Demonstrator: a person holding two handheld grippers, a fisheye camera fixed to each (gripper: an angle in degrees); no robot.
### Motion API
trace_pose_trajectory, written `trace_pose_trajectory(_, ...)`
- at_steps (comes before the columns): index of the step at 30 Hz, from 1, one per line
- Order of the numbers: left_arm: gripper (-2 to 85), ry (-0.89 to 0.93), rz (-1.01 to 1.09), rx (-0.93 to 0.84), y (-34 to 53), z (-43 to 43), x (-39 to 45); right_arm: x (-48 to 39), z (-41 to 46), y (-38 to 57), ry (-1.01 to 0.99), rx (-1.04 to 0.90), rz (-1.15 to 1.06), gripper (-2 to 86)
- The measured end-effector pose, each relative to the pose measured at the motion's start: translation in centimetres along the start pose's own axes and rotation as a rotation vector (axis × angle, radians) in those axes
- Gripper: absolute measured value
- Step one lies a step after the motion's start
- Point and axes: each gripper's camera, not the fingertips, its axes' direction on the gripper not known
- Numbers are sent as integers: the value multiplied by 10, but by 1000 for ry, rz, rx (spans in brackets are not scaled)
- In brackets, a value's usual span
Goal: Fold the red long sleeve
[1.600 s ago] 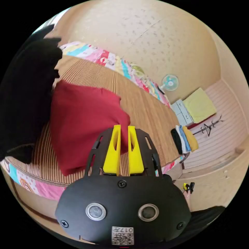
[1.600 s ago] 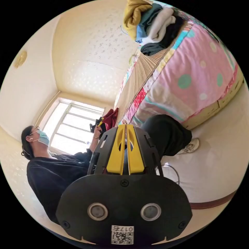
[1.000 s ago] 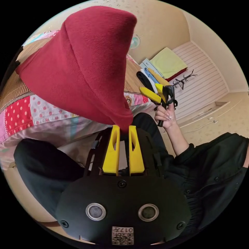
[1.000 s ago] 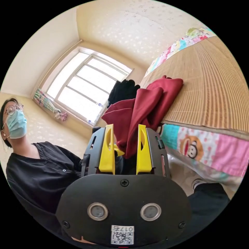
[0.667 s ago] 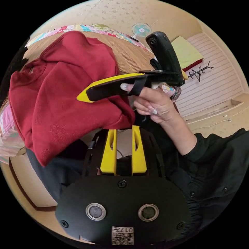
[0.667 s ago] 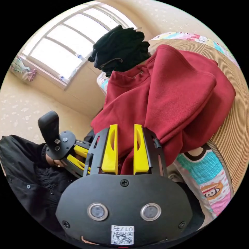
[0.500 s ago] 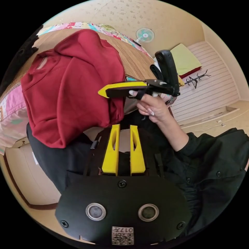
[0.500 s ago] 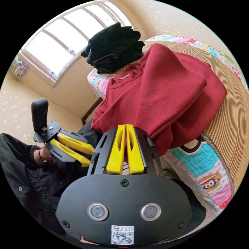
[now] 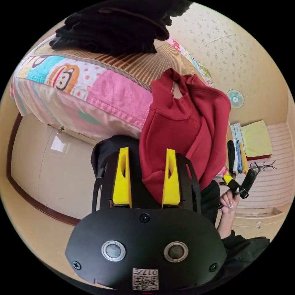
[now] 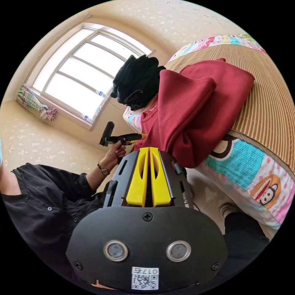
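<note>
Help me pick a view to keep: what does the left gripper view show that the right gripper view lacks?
Left gripper view: a wall fan and a stack of folded clothes. Right gripper view: a bright window. Both: the red long sleeve draped over the edge of the bed, and the black clothes pile.
</note>
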Motion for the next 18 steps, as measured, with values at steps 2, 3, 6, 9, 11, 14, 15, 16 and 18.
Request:
trace_pose_trajectory(2, 89, -97, 28, 36, 4, -3, 2, 5, -11, 9, -30, 24, 0, 4)
trace_pose_trajectory(3, 54, -104, 72, 18, 4, -4, 4, 6, -14, 11, -37, 33, 1, 4)
trace_pose_trajectory(6, 16, 174, 159, 63, 9, -25, -8, 15, -30, 21, -76, 66, 4, 4)
trace_pose_trajectory(9, 6, 627, 361, 248, 21, -84, -21, 22, -51, 32, -97, 99, -1, 4)
trace_pose_trajectory(11, 3, 835, 498, 334, 25, -122, -21, 25, -76, 45, -140, 168, -19, 4)
trace_pose_trajectory(14, 2, 1019, 764, 408, 26, -189, -2, 28, -109, 64, -200, 280, -68, 5)
trace_pose_trajectory(15, 2, 1097, 888, 438, 26, -216, 7, 29, -115, 68, -208, 297, -71, 5)
trace_pose_trajectory(16, 3, 1195, 1005, 478, 27, -242, 13, 33, -126, 77, -220, 329, -77, 5)
trace_pose_trajectory(18, 4, 1404, 1134, 548, 25, -272, 14, 36, -142, 91, -231, 366, -94, 7)
